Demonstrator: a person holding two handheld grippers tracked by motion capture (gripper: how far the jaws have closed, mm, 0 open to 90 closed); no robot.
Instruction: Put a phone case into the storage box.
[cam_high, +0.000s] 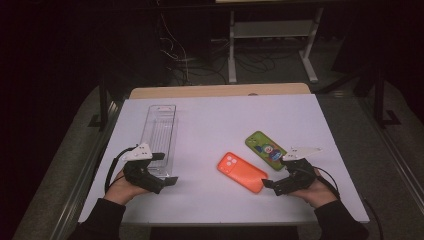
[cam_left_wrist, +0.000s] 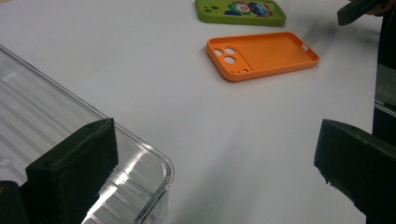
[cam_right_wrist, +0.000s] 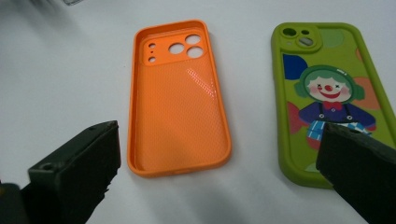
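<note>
High view: I hold the left tool (cam_high: 167, 169) at the near end of the clear plastic tray (cam_high: 160, 131), apparently straddling its corner. I hold the right tool (cam_high: 276, 181) just beside the orange phone case (cam_high: 242, 171); both cases lie loose on the worktop (cam_high: 210, 120).

Left gripper view: jaws spread, gripping nothing.

Right gripper view: jaws spread, empty; the green clown phone case (cam_right_wrist: 327, 95) lies untouched. No step is done.

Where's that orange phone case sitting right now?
In the high view, the orange phone case lies hollow side up on the table, right of centre, beside the green clown case and just ahead of the right gripper.

Both grippers (cam_high: 162, 170) (cam_high: 277, 175), jaws wide apart
</note>
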